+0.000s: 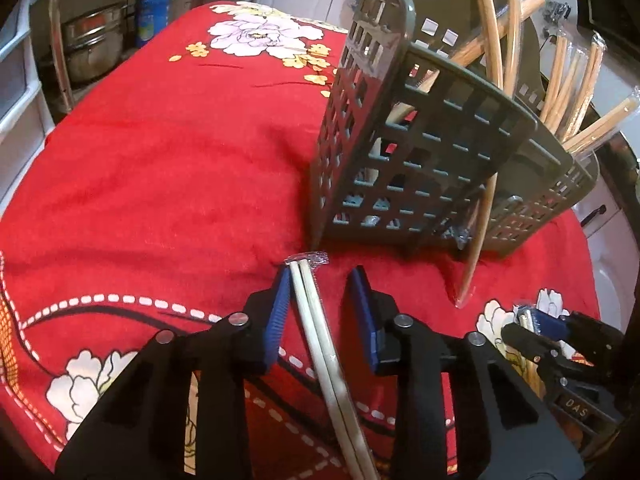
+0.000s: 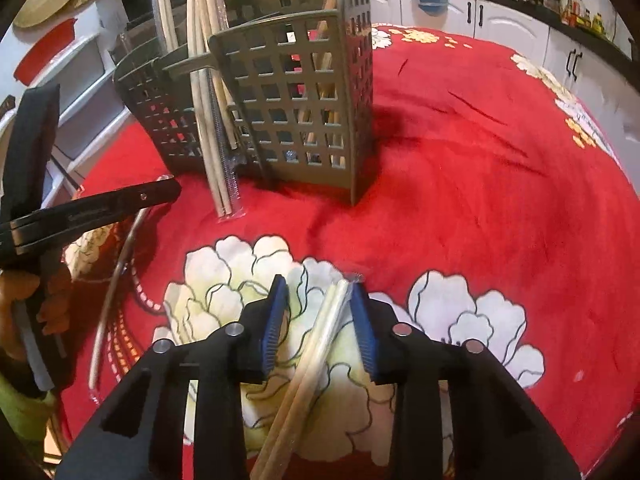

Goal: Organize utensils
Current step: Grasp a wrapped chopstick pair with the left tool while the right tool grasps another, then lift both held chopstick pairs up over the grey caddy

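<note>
Basket (image 1: 420,168): grey lattice holder on the red cloth (image 1: 160,160), chopsticks upright inside
Left gripper (image 1: 324,312): fingers apart; wrapped chopstick pair (image 1: 320,336) between them (against left pad)
Right gripper (image 2: 318,322): fingers apart; wrapped pair (image 2: 320,344) beside right pad

A red floral cloth (image 1: 168,152) covers the table. At ten o'clock in the left view sit a steel pot (image 1: 94,46) and a blue bucket (image 1: 152,18). White cabinets (image 2: 516,26) line one o'clock in the right view.

Grey lattice utensil caddy (image 1: 420,152) upright on cloth, wrapped chopsticks (image 1: 568,92) inside
</note>
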